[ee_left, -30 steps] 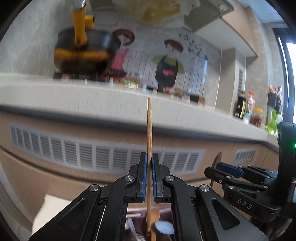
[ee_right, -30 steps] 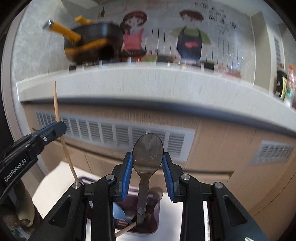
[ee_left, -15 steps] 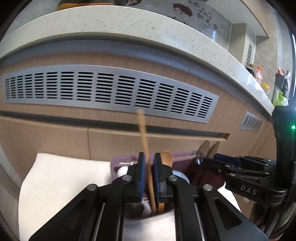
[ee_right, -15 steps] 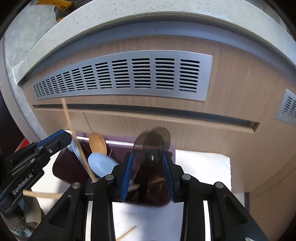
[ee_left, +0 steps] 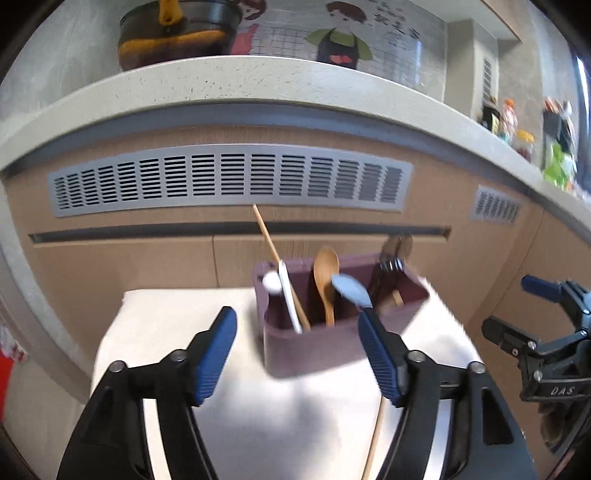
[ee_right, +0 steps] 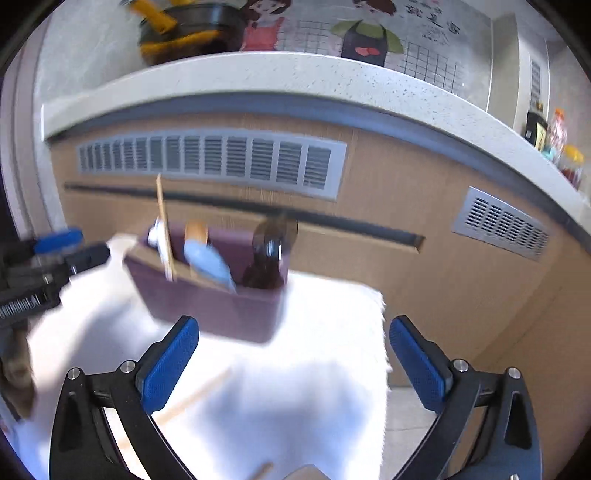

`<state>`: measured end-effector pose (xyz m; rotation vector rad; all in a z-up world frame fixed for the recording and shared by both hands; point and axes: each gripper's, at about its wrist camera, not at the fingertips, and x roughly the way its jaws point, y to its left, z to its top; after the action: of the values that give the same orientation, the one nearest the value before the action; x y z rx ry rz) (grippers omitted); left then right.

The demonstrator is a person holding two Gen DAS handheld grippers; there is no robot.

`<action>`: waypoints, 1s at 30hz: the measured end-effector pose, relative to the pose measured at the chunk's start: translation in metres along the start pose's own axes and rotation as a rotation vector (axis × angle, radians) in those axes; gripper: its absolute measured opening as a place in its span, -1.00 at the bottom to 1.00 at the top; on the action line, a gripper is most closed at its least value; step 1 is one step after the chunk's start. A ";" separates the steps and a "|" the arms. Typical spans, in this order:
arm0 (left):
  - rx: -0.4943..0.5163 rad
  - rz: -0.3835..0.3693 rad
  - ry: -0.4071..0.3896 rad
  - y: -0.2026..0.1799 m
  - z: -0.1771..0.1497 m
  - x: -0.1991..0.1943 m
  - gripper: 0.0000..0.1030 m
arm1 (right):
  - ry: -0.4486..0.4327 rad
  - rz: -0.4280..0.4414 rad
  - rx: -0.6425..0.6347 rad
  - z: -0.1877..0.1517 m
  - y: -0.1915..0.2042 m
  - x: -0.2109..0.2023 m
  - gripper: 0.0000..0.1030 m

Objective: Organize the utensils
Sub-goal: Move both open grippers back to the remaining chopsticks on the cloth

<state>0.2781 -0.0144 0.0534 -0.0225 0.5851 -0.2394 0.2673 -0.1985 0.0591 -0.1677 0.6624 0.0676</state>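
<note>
A purple utensil holder (ee_left: 317, 347) (ee_right: 218, 306) stands on a white cloth (ee_left: 295, 424) (ee_right: 314, 369). It holds a wooden chopstick (ee_left: 273, 254) (ee_right: 164, 229), a wooden spoon (ee_left: 325, 277), a pale blue spoon (ee_left: 351, 290) (ee_right: 207, 260), a white spoon (ee_left: 286, 299) and a metal spoon (ee_left: 393, 254) (ee_right: 273, 240). My left gripper (ee_left: 297, 354) is open and empty in front of the holder. My right gripper (ee_right: 293, 365) is open and empty to its right front. Another chopstick (ee_left: 375, 439) (ee_right: 195, 397) lies on the cloth.
A wooden cabinet front with grey vent grilles (ee_left: 229, 181) (ee_right: 207, 158) rises behind the cloth under a stone counter (ee_left: 295, 85). A black and yellow pot (ee_left: 177, 33) sits on the counter. Bottles (ee_left: 554, 147) stand at far right.
Both grippers have opened and drawn back from the holder. The chopstick the left held and the metal spoon the right held now stand in the holder.
</note>
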 end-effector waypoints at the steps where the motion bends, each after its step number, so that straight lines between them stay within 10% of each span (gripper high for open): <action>1: 0.010 -0.004 0.012 -0.002 -0.006 -0.005 0.46 | 0.014 -0.010 -0.015 -0.009 0.003 -0.004 0.99; 14: 0.066 -0.073 0.306 -0.009 -0.109 -0.014 0.62 | 0.392 0.138 0.102 -0.135 0.020 0.006 0.94; 30: 0.107 -0.043 0.393 -0.020 -0.120 0.003 0.62 | 0.418 0.187 -0.016 -0.147 0.060 0.009 0.84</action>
<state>0.2103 -0.0289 -0.0470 0.1177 0.9626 -0.3196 0.1783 -0.1654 -0.0687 -0.1355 1.0939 0.2214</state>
